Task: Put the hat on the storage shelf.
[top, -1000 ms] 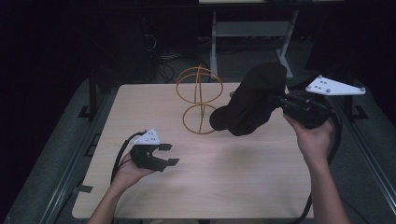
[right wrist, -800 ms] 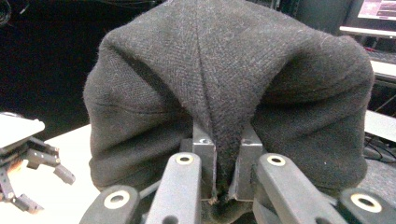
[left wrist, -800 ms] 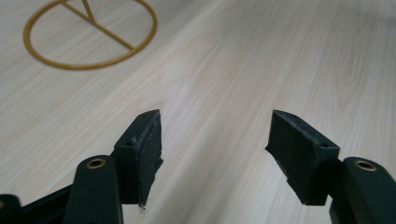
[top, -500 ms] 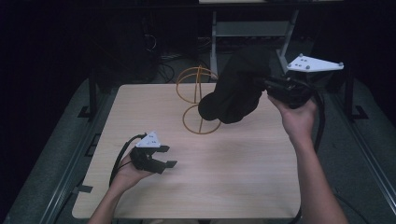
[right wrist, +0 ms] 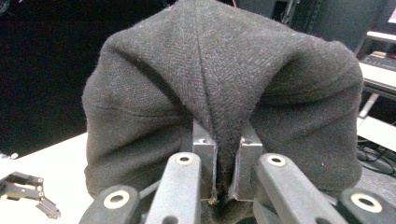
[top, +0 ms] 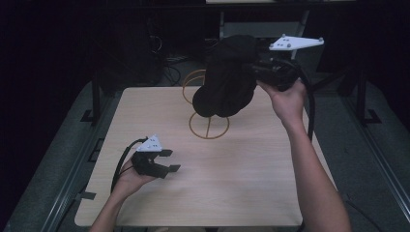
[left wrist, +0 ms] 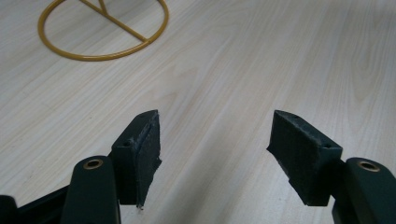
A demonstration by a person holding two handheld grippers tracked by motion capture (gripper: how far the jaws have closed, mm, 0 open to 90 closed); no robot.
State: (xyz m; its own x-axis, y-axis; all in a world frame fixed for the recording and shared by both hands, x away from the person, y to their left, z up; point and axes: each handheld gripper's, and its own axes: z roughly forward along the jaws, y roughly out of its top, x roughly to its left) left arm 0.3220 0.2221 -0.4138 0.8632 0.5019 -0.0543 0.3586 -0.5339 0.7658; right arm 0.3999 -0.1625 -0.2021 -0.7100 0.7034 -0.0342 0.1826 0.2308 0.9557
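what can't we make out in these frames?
- High view: top of the gold wire stand, covered by the black hat.
- High view: jaws of the right gripper, buried in the hat.
- Right gripper view: the table, mostly blocked by the hat.

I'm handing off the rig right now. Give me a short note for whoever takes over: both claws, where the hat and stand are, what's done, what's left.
Right claw: shut on a fold of the black hat, held in the air above the stand.
Left claw: open, holds nothing, low over the table at its near left.
Gold wire stand: upright mid-table, its top hidden behind the hat.
Done: hat gripped and lifted.
Left: probably lower the hat onto the stand's top and release; it is not on yet.
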